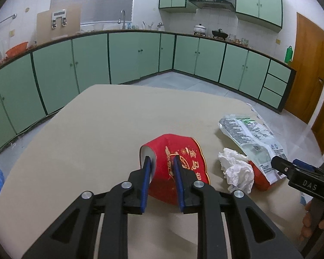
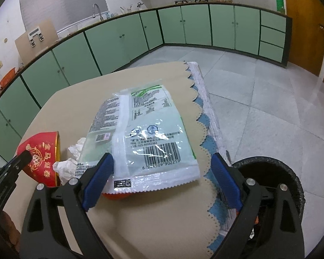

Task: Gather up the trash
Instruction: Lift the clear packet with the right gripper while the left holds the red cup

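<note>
Left tongs (image 1: 161, 161) clamped on the rim wall of the red paper bowl (image 1: 175, 164), one finger inside, one outside; bowl tipped on its side on the tan surface (image 1: 97, 129). Right tongs (image 2: 162, 168) wide apart, straddling the near edge of the clear plastic food bag (image 2: 140, 133), not touching it yet. Crumpled white tissue (image 1: 237, 170) sits between bowl and bag, touching both; something orange-red (image 2: 116, 195) peeks from under the bag, can't tell what. Black-lined trash bin (image 2: 280, 172) just beside the surface edge on the right. Likely step: grab the bag. Do it well by lowering the fingers flat, pinching the sealed edge not the slippery middle, lifting slowly so the tissue isn't dragged, then swinging right to the bin
</note>
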Action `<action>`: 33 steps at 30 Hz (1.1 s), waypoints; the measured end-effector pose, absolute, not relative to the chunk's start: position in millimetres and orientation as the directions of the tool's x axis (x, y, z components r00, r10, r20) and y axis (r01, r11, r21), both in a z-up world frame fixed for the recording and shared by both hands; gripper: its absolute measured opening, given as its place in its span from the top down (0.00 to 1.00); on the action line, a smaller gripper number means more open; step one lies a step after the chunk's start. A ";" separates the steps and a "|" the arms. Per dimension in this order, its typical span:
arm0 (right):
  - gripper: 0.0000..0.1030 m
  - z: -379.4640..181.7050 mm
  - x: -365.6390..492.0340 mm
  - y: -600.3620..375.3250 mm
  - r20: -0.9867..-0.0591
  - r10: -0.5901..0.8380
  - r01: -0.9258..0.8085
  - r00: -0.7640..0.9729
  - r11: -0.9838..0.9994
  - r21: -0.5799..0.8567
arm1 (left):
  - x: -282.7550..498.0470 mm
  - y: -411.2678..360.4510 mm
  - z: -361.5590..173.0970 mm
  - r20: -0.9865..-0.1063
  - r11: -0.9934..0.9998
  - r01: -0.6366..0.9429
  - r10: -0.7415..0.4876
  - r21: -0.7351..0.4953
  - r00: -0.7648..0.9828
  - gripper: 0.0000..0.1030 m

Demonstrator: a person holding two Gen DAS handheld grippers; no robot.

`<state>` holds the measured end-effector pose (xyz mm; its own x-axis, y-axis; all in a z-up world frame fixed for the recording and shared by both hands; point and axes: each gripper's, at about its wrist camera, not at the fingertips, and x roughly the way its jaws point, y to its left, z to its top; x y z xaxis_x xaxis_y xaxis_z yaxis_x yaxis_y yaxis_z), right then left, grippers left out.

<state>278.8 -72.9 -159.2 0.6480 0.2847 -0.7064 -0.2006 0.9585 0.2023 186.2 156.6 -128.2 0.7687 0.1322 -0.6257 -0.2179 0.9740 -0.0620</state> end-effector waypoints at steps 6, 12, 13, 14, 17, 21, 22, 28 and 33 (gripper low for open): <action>0.25 -159.5 278.7 -74.7 -0.692 0.343 -0.232 0.635 0.939 0.254 | 188.9 158.8 -131.4 -0.631 0.972 -0.229 0.141 -0.059 0.762 0.80; 0.75 -150.1 272.0 -75.7 -0.667 0.369 -0.261 0.647 0.929 0.261 | 188.0 156.4 -130.6 -0.631 0.972 -0.229 0.144 -0.055 0.762 0.80; 0.81 -148.9 271.0 -76.0 -0.666 0.380 -0.271 0.642 0.925 0.266 | 187.8 156.8 -130.5 -0.632 0.972 -0.229 0.143 -0.057 0.762 0.80; 0.83 -148.0 270.2 -76.3 -0.663 0.385 -0.278 0.642 0.923 0.268 | 187.3 156.8 -130.2 -0.632 0.972 -0.228 0.141 -0.059 0.762 0.80; 0.93 -141.2 264.4 -73.4 -0.648 0.412 -0.317 0.640 0.911 0.265 | 187.1 156.2 -129.3 -0.630 0.972 -0.227 0.140 -0.059 0.764 0.81; 0.98 -128.9 255.2 -64.6 -0.629 0.422 -0.365 0.653 0.903 0.227 | 184.6 156.0 -125.5 -0.623 0.973 -0.220 0.132 -0.065 0.771 0.83; 0.99 -127.1 253.1 -62.5 -0.624 0.424 -0.373 0.656 0.901 0.221 | 184.1 158.3 -124.5 -0.622 0.974 -0.217 0.130 -0.065 0.772 0.83; 0.99 -109.6 244.9 -64.9 -0.581 0.458 -0.413 0.673 0.884 0.219 | 178.2 155.8 -119.3 -0.611 0.975 -0.210 0.126 -0.068 0.781 0.85; 0.99 -85.3 240.1 -65.6 -0.532 0.492 -0.451 0.689 0.866 0.218 | 168.1 160.8 -106.7 -0.585 0.973 -0.217 0.134 -0.074 0.800 0.85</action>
<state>240.1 -65.6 -85.3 0.6887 0.4923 -0.5324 -0.4507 0.8658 0.2176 168.1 160.8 -106.7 0.7997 0.1340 -0.5852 -0.2174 0.9733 -0.0742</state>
